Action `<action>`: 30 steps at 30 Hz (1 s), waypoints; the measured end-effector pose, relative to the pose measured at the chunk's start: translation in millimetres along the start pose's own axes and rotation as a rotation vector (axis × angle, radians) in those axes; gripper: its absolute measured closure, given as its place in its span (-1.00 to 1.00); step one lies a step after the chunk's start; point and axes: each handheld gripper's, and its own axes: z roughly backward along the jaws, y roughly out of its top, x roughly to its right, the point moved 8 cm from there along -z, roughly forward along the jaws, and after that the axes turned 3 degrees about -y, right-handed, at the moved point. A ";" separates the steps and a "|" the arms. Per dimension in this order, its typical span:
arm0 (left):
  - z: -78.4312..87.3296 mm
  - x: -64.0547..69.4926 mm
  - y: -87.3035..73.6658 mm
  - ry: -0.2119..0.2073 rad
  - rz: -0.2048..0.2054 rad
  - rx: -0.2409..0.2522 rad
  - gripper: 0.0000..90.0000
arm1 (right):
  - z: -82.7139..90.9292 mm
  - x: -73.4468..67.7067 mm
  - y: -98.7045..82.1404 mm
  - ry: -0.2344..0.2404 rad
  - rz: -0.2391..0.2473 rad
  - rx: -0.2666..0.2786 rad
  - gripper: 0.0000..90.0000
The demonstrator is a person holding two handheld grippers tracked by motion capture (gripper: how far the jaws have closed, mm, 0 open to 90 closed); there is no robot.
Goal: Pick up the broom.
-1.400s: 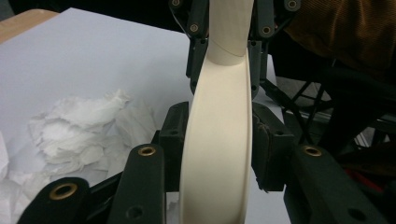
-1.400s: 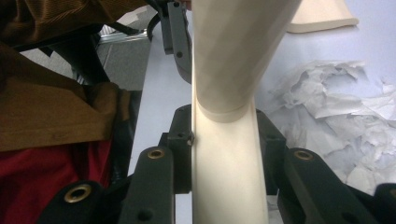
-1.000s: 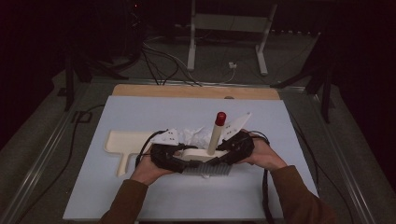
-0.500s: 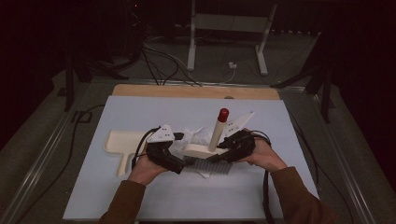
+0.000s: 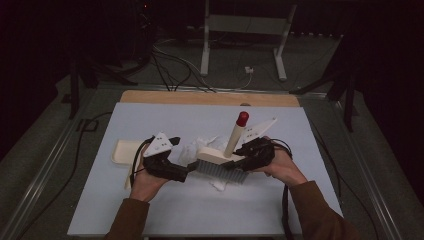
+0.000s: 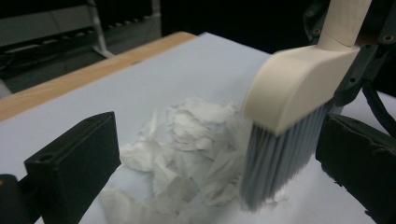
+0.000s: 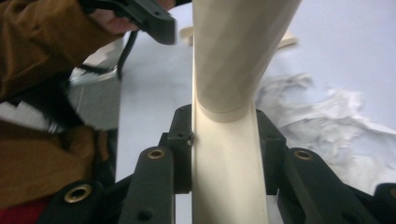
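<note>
Two tongs, one job. High view: right tongs clamp the brush on its head, handle tilted up and away; paper scraps lie between brush and dustpan, on the bench.

Left gripper view: left tongs spread wide, nothing held, scraps and bristles between them.

Right gripper view: brush pinched tight; scraps beside it. Sweep likely runs toward the dustpan, left-hand side.

Brush head of smooth matt cream plastic with fine grey bristles, crumpled white paper, matt pale blue tabletop edged with bare wood, matt black gripper jaws
</note>
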 end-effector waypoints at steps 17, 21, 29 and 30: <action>57.6 -42.1 -34.8 0.291 0.072 0.046 -0.97 | 13.7 38.7 4.4 -0.334 -0.195 0.087 0.49; 70.6 -50.8 -47.4 0.365 0.080 0.031 -0.97 | 19.0 50.7 -0.3 -0.428 -0.270 0.086 0.49; 88.1 -61.3 -73.8 0.443 0.096 0.003 -0.97 | 24.8 74.8 -21.4 -0.586 -0.388 0.048 0.49; 89.3 -62.2 -76.8 0.449 0.104 0.006 -0.97 | 25.1 77.8 -24.4 -0.609 -0.396 0.037 0.49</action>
